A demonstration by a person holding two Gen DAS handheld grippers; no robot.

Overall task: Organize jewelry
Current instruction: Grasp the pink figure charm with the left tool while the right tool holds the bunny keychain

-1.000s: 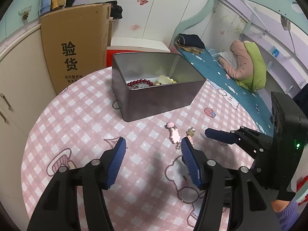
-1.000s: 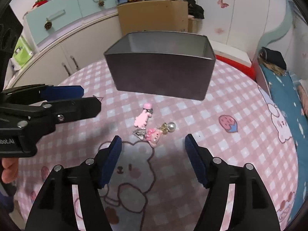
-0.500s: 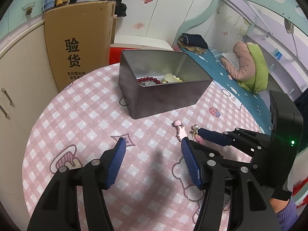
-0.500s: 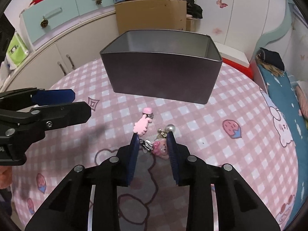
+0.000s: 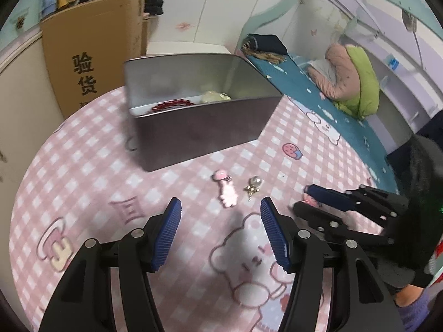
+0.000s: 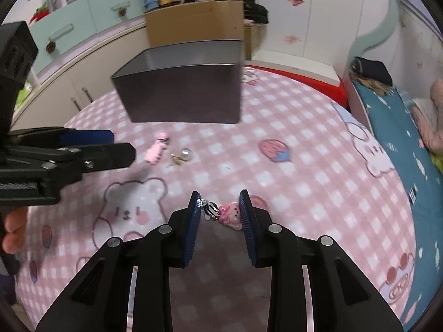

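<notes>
My right gripper (image 6: 220,207) is shut on a pink character hair clip (image 6: 228,214) and holds it above the round pink checked table (image 6: 318,171). It shows at the right of the left wrist view (image 5: 307,200). My left gripper (image 5: 220,215) is open and empty, just short of a pink clip (image 5: 227,191) and a pearl earring (image 5: 254,184) that lie on the cloth; both also show in the right wrist view, the clip (image 6: 156,150) and the earring (image 6: 184,156). A grey metal tin (image 5: 199,127) behind them holds a red bead bracelet (image 5: 173,103) and a pale piece (image 5: 214,96).
A tall cardboard box (image 5: 94,52) stands behind the table at the left. A bed with a blue cover (image 5: 332,110) runs along the right. Cabinets (image 6: 72,55) line the far left wall.
My right gripper closed on the pink character clip, lifted it off the cloth and drew it back to the right. The left gripper stayed open and shifted a little nearer the tin.
</notes>
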